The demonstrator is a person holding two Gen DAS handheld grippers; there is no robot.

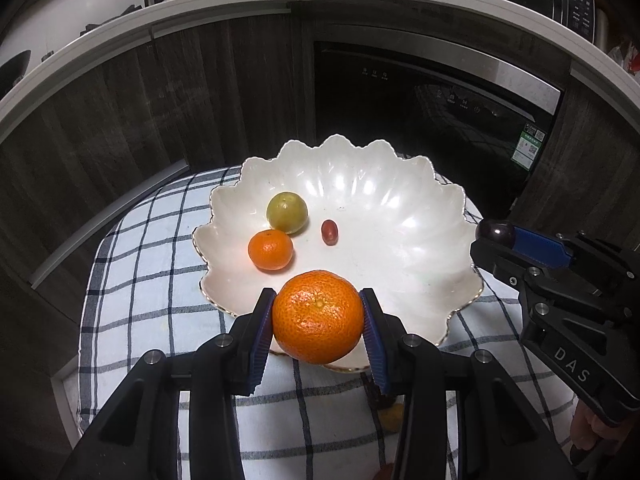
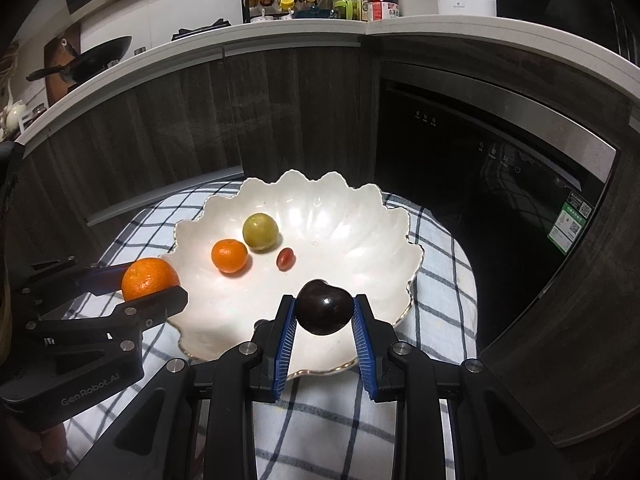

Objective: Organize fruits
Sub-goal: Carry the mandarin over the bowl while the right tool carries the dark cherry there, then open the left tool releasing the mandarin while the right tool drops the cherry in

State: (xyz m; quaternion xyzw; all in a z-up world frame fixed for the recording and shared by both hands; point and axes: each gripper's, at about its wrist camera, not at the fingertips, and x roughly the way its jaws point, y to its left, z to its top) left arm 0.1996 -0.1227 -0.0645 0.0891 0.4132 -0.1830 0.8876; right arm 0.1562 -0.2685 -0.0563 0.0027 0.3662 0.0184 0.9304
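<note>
While clamped: orange [image 1: 318,316] between left tool [image 1: 319,334] pads.

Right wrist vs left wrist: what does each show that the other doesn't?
Right wrist only: a wok on the counter at left, and the plum head-on in the right tongs. Left wrist only: a yellowish fruit on the cloth under the left tongs. Both: the bowl holding a small orange, green fruit and small red fruit, plus the big orange.

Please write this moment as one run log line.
left gripper: holds orange | right gripper: holds dark plum | both near bowl rim
</note>
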